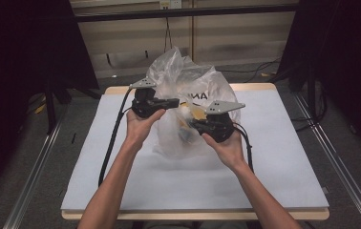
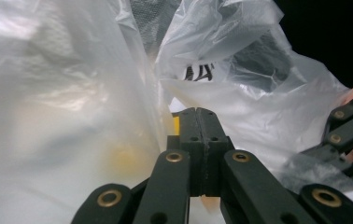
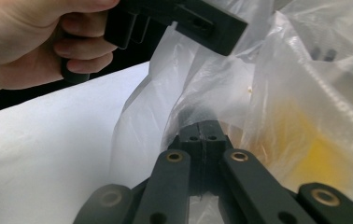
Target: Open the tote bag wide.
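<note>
Bag: a clear plastic bag (image 1: 188,90) stands on the middle of the table, its long axis upright and its crumpled top pointing up and a little away from the person. Black print shows on the side facing the high view, partly hidden.
Bag contents: something yellow (image 1: 195,113) shows through the film between the two grippers; its shape is too blurred to tell. In the right gripper view it is a yellow patch (image 3: 314,163) behind the film at the right.
Table: a wooden table covered by a pale blue-white sheet (image 1: 274,157); the bag sits near its centre.
Left gripper: the left gripper (image 1: 175,102) is held at the bag's left side, pointing right toward the bag. In its own view the jaws are pressed together with no gap, and the film lies right against their left side (image 2: 201,122); whether any film is caught between them I cannot tell.
Right gripper: the right gripper (image 1: 194,125) is held at the bag's lower right, pointing left into the bag. In its own view the jaws are pressed together at the film's edge (image 3: 201,133); whether they pinch the film I cannot tell.
Hands: the left hand (image 1: 140,125) and the right hand (image 1: 226,145) each wrap a gripper's handle; the forearms come in from the bottom of the high view.
Cables: a black cable (image 1: 114,138) trails from the left gripper over the table's left side.
</note>
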Available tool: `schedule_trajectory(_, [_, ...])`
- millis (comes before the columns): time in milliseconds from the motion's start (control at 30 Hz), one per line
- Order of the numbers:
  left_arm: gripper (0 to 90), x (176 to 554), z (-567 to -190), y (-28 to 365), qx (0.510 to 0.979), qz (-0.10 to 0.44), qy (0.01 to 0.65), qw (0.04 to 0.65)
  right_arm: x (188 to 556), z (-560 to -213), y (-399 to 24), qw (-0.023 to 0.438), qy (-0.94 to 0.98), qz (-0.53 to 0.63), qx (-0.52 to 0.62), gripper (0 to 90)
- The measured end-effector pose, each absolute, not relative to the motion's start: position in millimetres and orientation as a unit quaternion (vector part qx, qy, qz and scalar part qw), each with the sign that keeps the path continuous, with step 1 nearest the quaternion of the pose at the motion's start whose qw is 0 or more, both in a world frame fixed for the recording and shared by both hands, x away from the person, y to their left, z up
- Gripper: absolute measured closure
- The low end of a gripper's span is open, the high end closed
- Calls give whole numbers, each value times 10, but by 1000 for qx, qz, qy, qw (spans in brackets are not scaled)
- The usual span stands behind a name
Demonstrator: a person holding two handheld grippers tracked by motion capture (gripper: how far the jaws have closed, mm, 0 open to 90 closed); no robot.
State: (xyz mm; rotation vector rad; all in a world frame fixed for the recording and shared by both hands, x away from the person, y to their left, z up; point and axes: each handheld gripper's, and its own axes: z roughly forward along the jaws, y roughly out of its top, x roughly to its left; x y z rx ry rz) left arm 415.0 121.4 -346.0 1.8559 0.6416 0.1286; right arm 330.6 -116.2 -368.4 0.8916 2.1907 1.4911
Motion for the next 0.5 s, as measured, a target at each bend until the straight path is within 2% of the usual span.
schedule_trajectory(267, [900,4112,-3711,1320,788,52,293,539,3245,-3810,-1226,163,759,539,328,900])
schedule_trajectory(500, [900,4071,-4104,1338,788,27,311,530,3225,-4067,-1291,156,753,537,348,900])
